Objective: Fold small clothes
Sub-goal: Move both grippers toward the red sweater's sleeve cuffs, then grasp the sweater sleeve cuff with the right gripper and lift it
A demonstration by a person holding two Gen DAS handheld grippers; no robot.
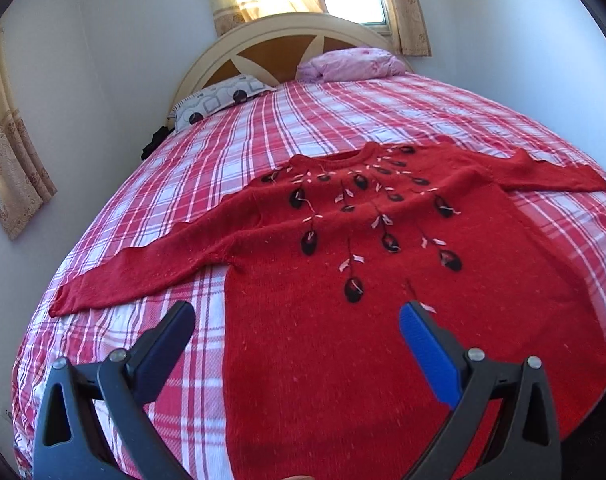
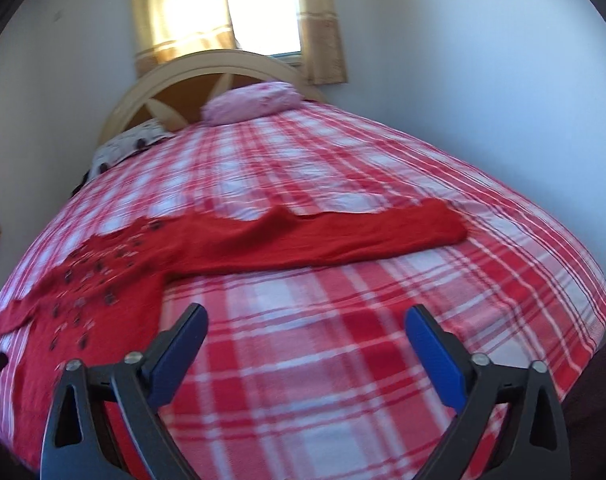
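Note:
A red knit sweater [image 1: 323, 320] with black and pink flower trim lies flat, front up, on the plaid bed, both sleeves spread out. My left gripper [image 1: 297, 316] is open and empty, held above the sweater's lower left body. In the right wrist view the sweater [image 2: 103, 280] lies at the left, its right sleeve [image 2: 343, 240] stretched across the bed. My right gripper [image 2: 305, 320] is open and empty above bare bedspread, near side of that sleeve.
The bed has a red and white plaid cover [image 1: 263, 128]. A pink pillow [image 1: 351, 63] and a patterned pillow [image 1: 219, 100] lie by the curved headboard [image 1: 287, 36]. Walls close in on both sides. Curtained windows are behind and at the left.

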